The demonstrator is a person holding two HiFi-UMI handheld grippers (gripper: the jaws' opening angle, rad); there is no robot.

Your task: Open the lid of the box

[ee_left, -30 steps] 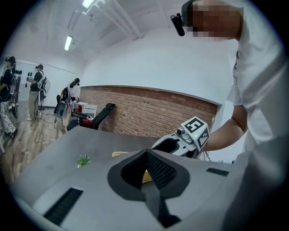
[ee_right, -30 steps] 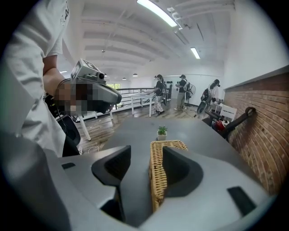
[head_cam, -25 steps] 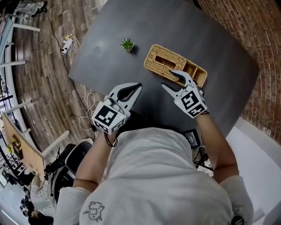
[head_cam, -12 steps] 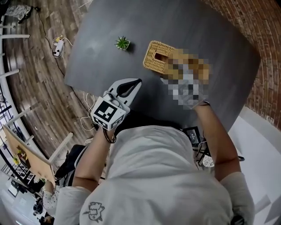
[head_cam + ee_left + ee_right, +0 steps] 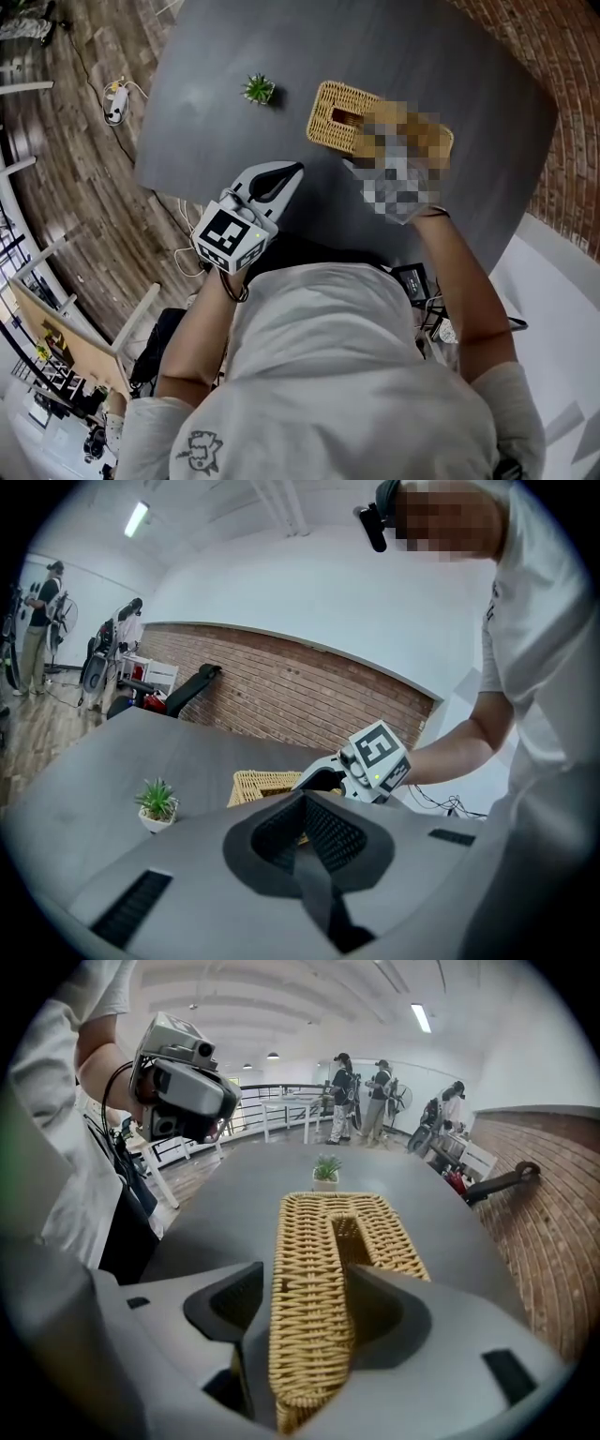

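The tan rectangular woven-wicker box (image 5: 334, 116) lies flat at the head view's upper centre, its slotted lid (image 5: 314, 1260) apparently closed, its right half blurred.

The box (image 5: 328, 127) is straw-yellow wicker in a tight woven pattern, with a dark slot in its top. Under it the bench (image 5: 394, 47) is plain dark grey. Beside the box, the plant (image 5: 258, 89) has green leaves in a white pot. The left tool (image 5: 295, 172), on the person's side of the box, is white with black ribbed pads. Its cube (image 5: 230, 242) bears black-and-white square markers. The right tool (image 5: 309, 782), at the box, has the same white shell, black lining and markers. On the plant's side of the box the floor (image 5: 84, 187) is brown wood planks, and on the opposite side the wall (image 5: 562, 112) is red-brown brick. The shirt (image 5: 328, 375) is white with a small dark line drawing.
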